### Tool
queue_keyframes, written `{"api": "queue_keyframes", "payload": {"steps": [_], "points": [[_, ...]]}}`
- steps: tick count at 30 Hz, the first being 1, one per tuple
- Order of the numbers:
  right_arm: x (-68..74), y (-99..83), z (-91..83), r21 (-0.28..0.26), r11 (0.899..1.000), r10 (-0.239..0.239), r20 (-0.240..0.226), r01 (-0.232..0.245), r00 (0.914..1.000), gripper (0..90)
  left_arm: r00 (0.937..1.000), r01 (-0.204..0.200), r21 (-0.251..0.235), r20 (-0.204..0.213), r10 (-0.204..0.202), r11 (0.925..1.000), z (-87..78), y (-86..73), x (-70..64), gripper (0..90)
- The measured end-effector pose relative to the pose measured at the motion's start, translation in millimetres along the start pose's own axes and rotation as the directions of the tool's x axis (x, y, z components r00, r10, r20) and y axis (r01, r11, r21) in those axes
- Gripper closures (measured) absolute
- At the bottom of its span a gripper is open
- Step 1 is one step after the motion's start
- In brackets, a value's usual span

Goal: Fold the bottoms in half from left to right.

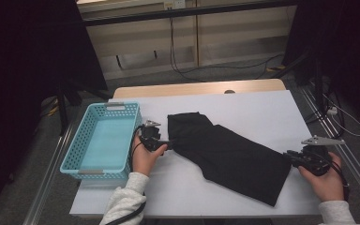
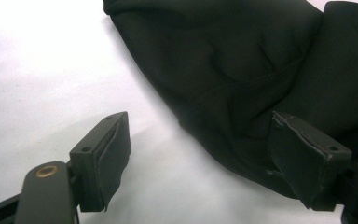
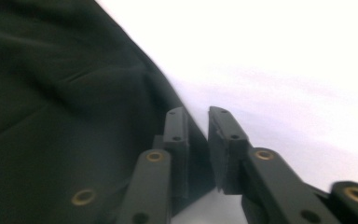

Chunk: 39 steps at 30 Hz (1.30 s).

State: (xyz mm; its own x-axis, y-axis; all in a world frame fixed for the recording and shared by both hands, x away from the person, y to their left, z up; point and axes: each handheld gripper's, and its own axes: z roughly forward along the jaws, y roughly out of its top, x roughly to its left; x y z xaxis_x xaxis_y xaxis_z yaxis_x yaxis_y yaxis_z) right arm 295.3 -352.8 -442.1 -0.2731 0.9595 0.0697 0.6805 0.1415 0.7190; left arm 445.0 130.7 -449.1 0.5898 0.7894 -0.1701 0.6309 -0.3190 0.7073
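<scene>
High view shows black trousers (image 1: 229, 154) lying slantwise on the white bench (image 1: 262, 112) beside a teal basket (image 1: 104, 140), left tongs (image 1: 168, 143) spread wide at one edge, right tongs (image 1: 288, 154) pinching the opposite edge, seemingly to fold it.

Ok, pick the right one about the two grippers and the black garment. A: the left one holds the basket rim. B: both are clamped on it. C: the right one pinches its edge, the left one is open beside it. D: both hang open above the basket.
C: the right gripper has its jaws nearly together on the black garment's edge, while the left gripper is spread wide at the cloth's other edge.
</scene>
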Motion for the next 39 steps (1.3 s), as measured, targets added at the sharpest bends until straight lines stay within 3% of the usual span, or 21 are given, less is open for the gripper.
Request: {"api": "queue_keyframes", "payload": {"steps": [5, 6, 8, 13, 17, 18, 19, 20, 21, 22, 24, 25, 26, 27, 28, 29, 31, 33, 36, 39], "points": [[1.5, 1.9, -1.6, -0.022, 1.0, 0.013, -0.007, -0.013, 0.9999, 68.4, 1.0, 0.0, -0.002, -0.001, 0.0, 1.0, 0.2, 0.0, 0.8, 21.6], [1.6, 2.0, -0.5, -0.029, 0.999, 0.029, -0.026, -0.03, 0.9992, 64.4, 1.0, 0.0, -0.001, 0.001, 0.0, 1.0, -0.1, 0.1, 1.1, 21.6], [3.2, 2.4, -0.1, -0.025, 0.999, 0.026, -0.047, -0.027, 0.9986, 64.8, 1.0, 0.001, -0.002, 0.001, -0.001, 1.0, -0.5, 0.3, 1.1, 21.6], [9.4, 2.9, 3.2, 0.001, 1.0, -0.002, -0.073, 0.002, 0.9973, 67.9, 1.0, -0.003, 0.0, 0.003, 0.003, 1.0, 0.3, 0.0, 0.9, 21.6], [12.2, 0.5, 11.1, 0.063, 0.998, -0.02, -0.1, 0.026, 0.9948, 74.7, 1.0, 0.0, 0.002, 0.005, 0.0, 1.0, 1.1, -0.2, -0.1, 21.6], [12.5, 0.1, 12.2, 0.078, 0.997, -0.021, -0.094, 0.029, 0.9954, 81.6, 1.0, -0.001, 0.003, 0.003, 0.001, 1.0, 1.1, -0.1, -0.1, 21.6], [12.5, 0.1, 12.2, 0.078, 0.997, -0.021, -0.094, 0.029, 0.9954, 81.6, 1.0, -0.001, 0.003, 0.003, 0.001, 1.0, 1.1, -0.1, -0.1, 21.6], [11.1, 2.1, 10.0, 0.069, 0.997, -0.012, -0.117, 0.02, 0.993, 88.0, 1.0, 0.0, 0.002, 0.004, 0.0, 1.0, 1.1, -0.2, -0.2, 21.6], [11.1, 2.1, 10.0, 0.069, 0.997, -0.012, -0.117, 0.02, 0.993, 88.0, 1.0, 0.0, 0.002, 0.004, 0.0, 1.0, 1.1, -0.2, -0.2, 21.6], [11.6, 5.8, 3.5, 0.029, 0.999, -0.032, -0.086, 0.034, 0.9958, 88.4, 1.0, 0.0, 0.003, 0.003, 0.0, 1.0, 1.0, -0.1, -0.3, 21.6], [12.3, 10.1, -4.7, -0.015, 0.999, -0.037, -0.067, 0.036, 0.9971, 88.5, 1.0, -0.002, 0.003, 0.007, 0.002, 1.0, 0.5, 0.2, -0.1, 21.6], [12.3, 10.1, -4.7, -0.015, 0.999, -0.037, -0.067, 0.036, 0.9971, 88.5, 1.0, -0.002, 0.003, 0.007, 0.002, 1.0, 0.5, 0.2, -0.1, 21.6], [12.1, 11.9, -8.9, -0.03, 0.999, -0.037, -0.038, 0.036, 0.9986, 88.3, 1.0, -0.001, 0.004, 0.006, 0.001, 1.0, 0.7, 0.1, -0.2, 21.6], [12.1, 11.9, -8.9, -0.03, 0.999, -0.037, -0.038, 0.036, 0.9986, 88.3, 1.0, -0.001, 0.004, 0.006, 0.001, 1.0, 0.7, 0.1, -0.2, 21.6], [9.7, 9.9, -6.6, -0.025, 0.999, -0.036, 0.006, 0.036, 0.9993, 81.9, 1.0, -0.006, 0.005, 0.006, 0.006, 1.0, 0.9, 0.1, -0.4, 21.6], [9.7, 9.9, -6.6, -0.025, 0.999, -0.036, 0.006, 0.036, 0.9993, 81.9, 1.0, -0.006, 0.005, 0.006, 0.006, 1.0, 0.9, 0.1, -0.4, 21.6], [8.2, 7.1, -3.1, -0.008, 0.999, -0.042, 0.061, 0.042, 0.9973, 79.0, 1.0, -0.001, -0.002, 0.007, 0.001, 1.0, 0.6, 0.3, -0.7, 21.6], [7.5, 6.6, -3.4, -0.026, 0.999, -0.023, 0.039, 0.024, 0.999, 75.6, 1.0, -0.004, -0.001, 0.007, 0.004, 1.0, 0.1, 0.7, -0.5, 21.5], [10.7, 8.6, -5.5, -0.037, 0.998, -0.046, 0.023, 0.047, 0.9987, 74.3, 1.0, -0.002, 0.003, 0.005, 0.002, 1.0, 1.1, 0.2, -0.5, 21.5], [17.6, 8.8, -2.9, -0.029, 0.997, -0.077, -0.027, 0.076, 0.9967, 73.6, 0.9999, -0.009, 0.002, 0.007, 0.009, 1.0, 0.6, 0.8, -1.1, 21.5]]}}
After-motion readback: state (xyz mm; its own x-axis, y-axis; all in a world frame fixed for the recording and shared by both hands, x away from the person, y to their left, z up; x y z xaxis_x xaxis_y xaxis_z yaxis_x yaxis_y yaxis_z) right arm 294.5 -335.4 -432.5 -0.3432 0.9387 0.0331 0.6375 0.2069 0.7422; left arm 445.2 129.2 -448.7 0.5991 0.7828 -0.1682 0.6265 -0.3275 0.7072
